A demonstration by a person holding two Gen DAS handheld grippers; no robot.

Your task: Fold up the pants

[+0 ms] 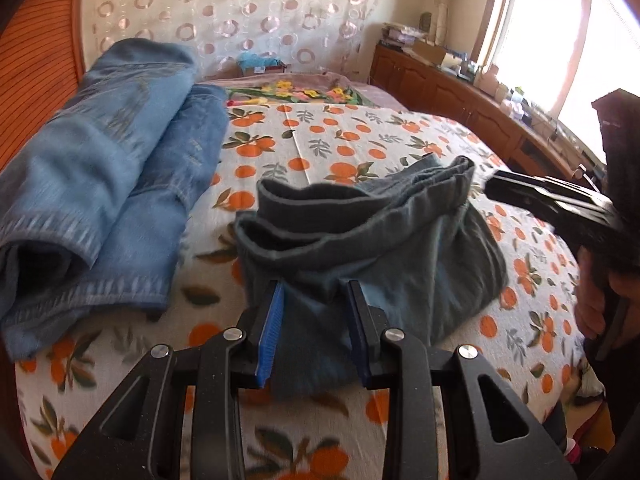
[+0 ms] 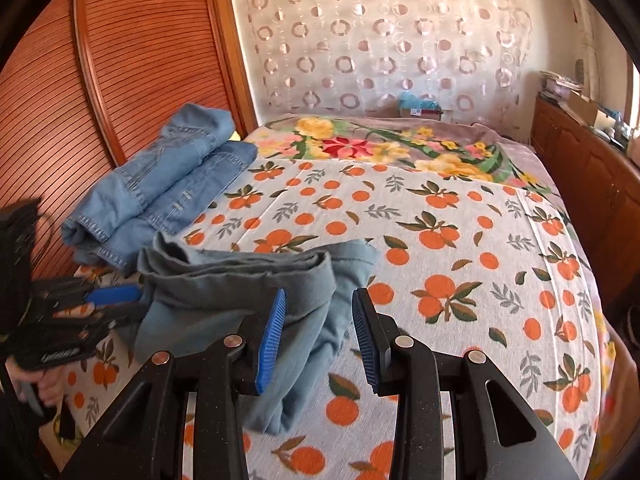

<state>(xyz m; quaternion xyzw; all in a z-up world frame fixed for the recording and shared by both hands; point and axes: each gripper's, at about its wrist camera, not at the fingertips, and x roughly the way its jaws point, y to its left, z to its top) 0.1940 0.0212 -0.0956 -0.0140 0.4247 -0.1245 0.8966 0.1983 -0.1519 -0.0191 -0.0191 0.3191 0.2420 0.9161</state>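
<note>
Grey-blue pants point(image 1: 360, 236) lie bunched and partly folded on the orange-print bedspread point(image 1: 360, 140). They also show in the right wrist view point(image 2: 240, 292). My left gripper point(image 1: 316, 312) is open, its blue-padded jaws on either side of the cloth's near edge. It appears from the side in the right wrist view point(image 2: 116, 300) at the pants' left end. My right gripper point(image 2: 320, 320) is open just over the pants' right end, holding nothing. It shows in the left wrist view point(image 1: 492, 188) as a black body beside the pants' far right corner.
Folded blue jeans point(image 1: 112, 200) lie on the bed's left side, also in the right wrist view point(image 2: 168, 184). A slatted wooden wardrobe point(image 2: 100, 80) stands on the left. A wooden cabinet point(image 1: 460, 96) runs under the window on the right. A floral blanket point(image 2: 400, 148) covers the bed's far end.
</note>
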